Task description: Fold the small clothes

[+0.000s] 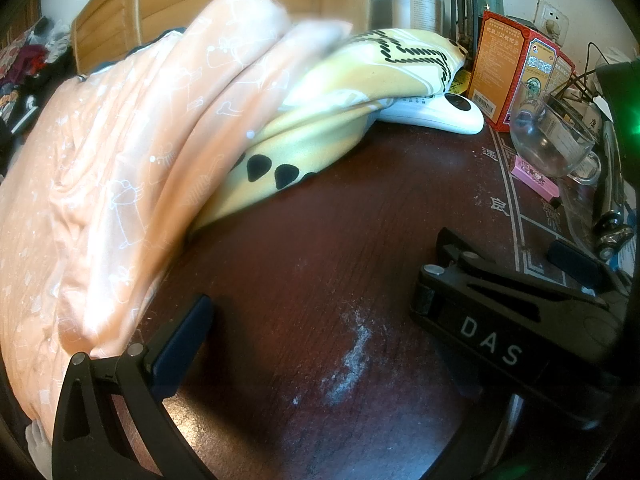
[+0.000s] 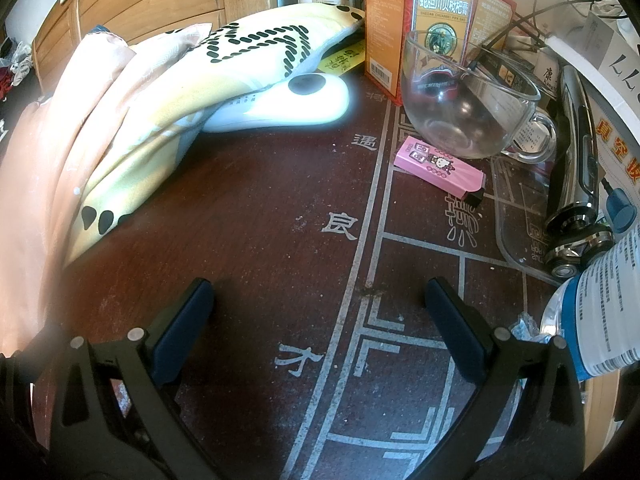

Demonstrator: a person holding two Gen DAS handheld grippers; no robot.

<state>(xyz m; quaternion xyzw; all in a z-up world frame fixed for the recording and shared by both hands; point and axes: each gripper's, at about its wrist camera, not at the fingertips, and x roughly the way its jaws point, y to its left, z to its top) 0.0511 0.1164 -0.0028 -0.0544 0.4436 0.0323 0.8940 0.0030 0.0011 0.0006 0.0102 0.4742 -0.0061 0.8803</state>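
progress: early, no finished fold showing | peach printed garment (image 1: 104, 184) and yellow black-patterned cloth (image 2: 208, 80) are lying heaped on dark wooden table (image 2: 256, 216) | left gripper (image 1: 320, 320) and right gripper (image 2: 320, 316) are hovering released, grasping nothing

Dark table (image 2: 260, 208), clothes (image 2: 132, 120), glass cup (image 2: 460, 92)

peach printed garment (image 1: 100, 184) heaped at the table's left — yellow black-marked one (image 1: 344, 92) beneath it.
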